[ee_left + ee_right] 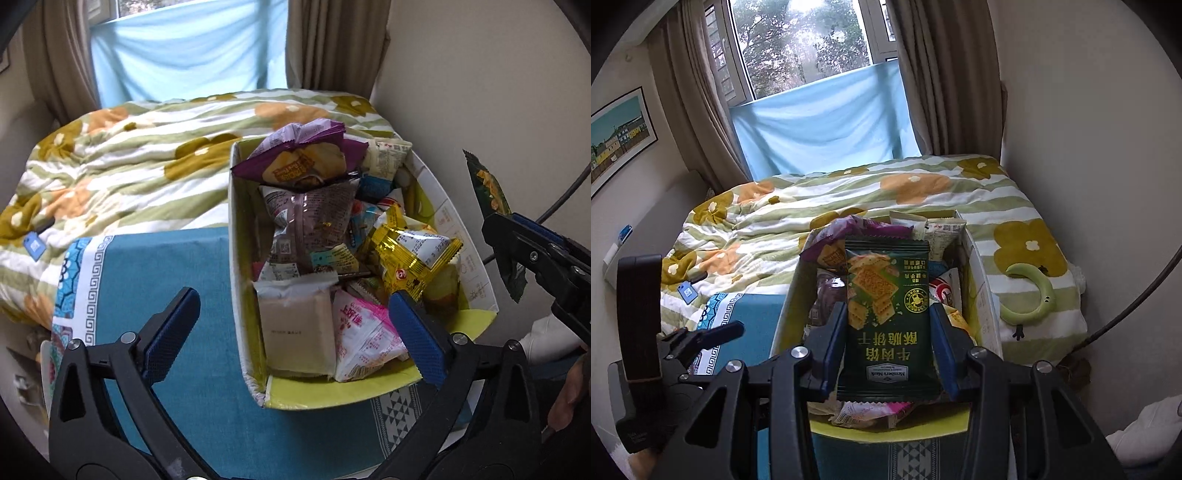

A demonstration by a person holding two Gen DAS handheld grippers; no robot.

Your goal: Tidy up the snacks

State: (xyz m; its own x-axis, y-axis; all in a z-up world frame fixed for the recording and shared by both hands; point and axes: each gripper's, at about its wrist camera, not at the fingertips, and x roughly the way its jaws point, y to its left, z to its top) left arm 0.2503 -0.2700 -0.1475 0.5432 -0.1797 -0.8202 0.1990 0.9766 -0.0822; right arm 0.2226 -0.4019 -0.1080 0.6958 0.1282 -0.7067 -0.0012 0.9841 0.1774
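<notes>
right gripper (886, 332) has its jaws clamped on the sides of a dark green cracker packet (888, 317), held up over the snack box (982, 295), and the box sits on a blue cloth (166, 295) over the bench at the foot of the bed (122, 166). left gripper (295, 325) hangs with jaws wide apart and nothing between them, one finger over the cloth, the other over the box's contents. the box is already heaped, purple packet (306, 155) riding high at the far end, gold packet (410, 254) on the right, so the smart play looks like lowering the green one flat into the near end, over the pale block (295, 328) and pink packet (365, 332), and letting go only once it rests. drop it from height and it may slide off the pile. writing now: the green packet reads "members mark" low on its face, with big yellow chinese characters, 牛肉馅 酥脆饼干. the other packets carry print too small to read.
</notes>
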